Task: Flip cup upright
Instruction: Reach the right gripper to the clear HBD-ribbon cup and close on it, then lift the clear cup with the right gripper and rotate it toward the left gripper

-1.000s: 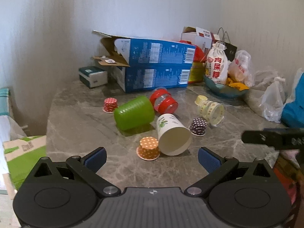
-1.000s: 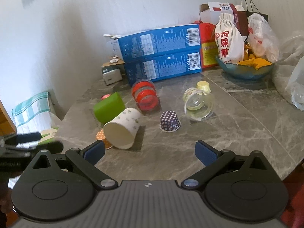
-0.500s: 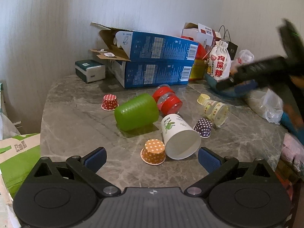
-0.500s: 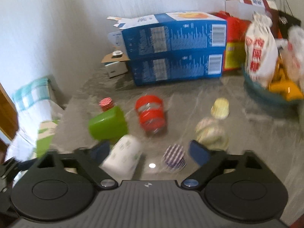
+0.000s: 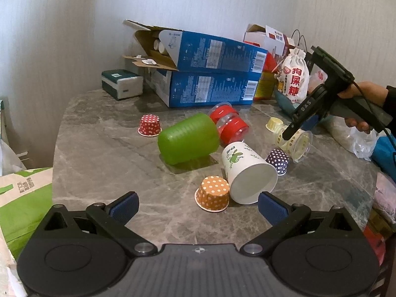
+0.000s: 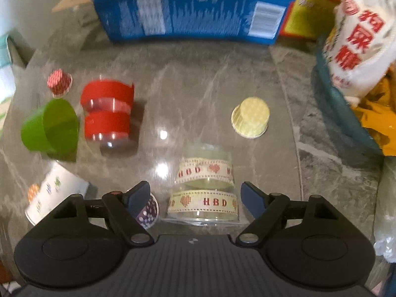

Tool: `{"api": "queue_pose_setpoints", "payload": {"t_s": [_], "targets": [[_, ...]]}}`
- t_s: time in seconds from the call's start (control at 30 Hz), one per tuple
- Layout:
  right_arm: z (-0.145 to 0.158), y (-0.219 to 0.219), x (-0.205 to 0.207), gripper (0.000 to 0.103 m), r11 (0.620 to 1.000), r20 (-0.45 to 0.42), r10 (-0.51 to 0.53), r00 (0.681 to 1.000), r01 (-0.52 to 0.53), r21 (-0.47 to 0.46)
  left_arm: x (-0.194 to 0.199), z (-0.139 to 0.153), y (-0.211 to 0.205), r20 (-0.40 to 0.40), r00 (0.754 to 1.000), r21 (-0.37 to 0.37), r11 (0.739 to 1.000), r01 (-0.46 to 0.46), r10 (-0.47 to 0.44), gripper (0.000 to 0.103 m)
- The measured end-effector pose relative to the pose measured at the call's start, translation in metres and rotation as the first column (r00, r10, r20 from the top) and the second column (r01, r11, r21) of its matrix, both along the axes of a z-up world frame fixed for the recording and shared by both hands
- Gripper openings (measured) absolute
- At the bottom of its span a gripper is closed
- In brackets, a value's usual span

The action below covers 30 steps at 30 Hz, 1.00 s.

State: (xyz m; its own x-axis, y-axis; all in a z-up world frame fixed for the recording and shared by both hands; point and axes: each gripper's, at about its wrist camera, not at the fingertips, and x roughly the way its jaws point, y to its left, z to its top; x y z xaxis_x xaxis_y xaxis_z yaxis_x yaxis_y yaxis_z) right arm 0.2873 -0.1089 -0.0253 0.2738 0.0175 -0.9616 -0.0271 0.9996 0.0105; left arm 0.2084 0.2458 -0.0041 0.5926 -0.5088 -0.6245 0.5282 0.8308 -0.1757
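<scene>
**Right hand-held gripper poised over the clear cup; nothing upright yet**

Nearest in the right wrist view, the right hand-held gripper [image 6: 195,195] is spread wide, its fingers either side of the clear cup [image 6: 203,193] but not touching it. That cup lies on its side on the tabletop [image 6: 198,74], rim toward the camera, two ribbon bands on it reading "HBD" between red hearts. I judge it the cup chosen for flipping: the approach is nearly done, while the closing, lifting and turning are all left.

The left hand-held gripper [image 5: 198,206] is also spread, holds nothing, and hangs short of the paper cup [image 5: 247,173], which lies tipped with a green rabbit print on it. Beside it is an orange dotted liner [image 5: 213,195], base up; a purple liner [image 5: 278,157] is just beyond.

Further back, the green cup [image 5: 189,141] and red-banded cup [image 5: 230,125] also lie on their sides.

Farthest, blue cartons [image 5: 210,79] carry barcodes and print too small to read, and the white pouch [image 5: 295,79] shows "狗屎糖".
</scene>
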Motion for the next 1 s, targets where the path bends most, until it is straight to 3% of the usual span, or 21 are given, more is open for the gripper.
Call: {"api": "queue_pose_setpoints", "payload": {"t_s": [0.23,0.53,0.8,1.0], "targets": [[-0.018,-0.005,0.012,0.068,1.000,-0.067,0.025,0.997,-0.025,0.000,-0.003,0.000,-0.008,-0.003,1.000,0.009,1.000,0.006,-0.006,0.103],[-0.010,-0.001,-0.002,0.064,0.997,-0.054,0.074,0.996,-0.075,-0.018,-0.014,0.012,-0.001,0.029,1.000,0.007,1.000,-0.012,0.012,0.103],[0.040,0.040,-0.070,0.064,0.981,0.069,0.194,0.979,-0.192,-0.029,-0.041,0.027,0.017,0.067,0.998,-0.028,1.000,-0.004,0.005,0.103],[0.059,0.100,-0.130,0.064,0.920,0.111,0.392,0.913,-0.392,-0.031,-0.062,0.036,0.038,0.093,0.996,-0.046,0.999,-0.009,0.014,0.103]]}}
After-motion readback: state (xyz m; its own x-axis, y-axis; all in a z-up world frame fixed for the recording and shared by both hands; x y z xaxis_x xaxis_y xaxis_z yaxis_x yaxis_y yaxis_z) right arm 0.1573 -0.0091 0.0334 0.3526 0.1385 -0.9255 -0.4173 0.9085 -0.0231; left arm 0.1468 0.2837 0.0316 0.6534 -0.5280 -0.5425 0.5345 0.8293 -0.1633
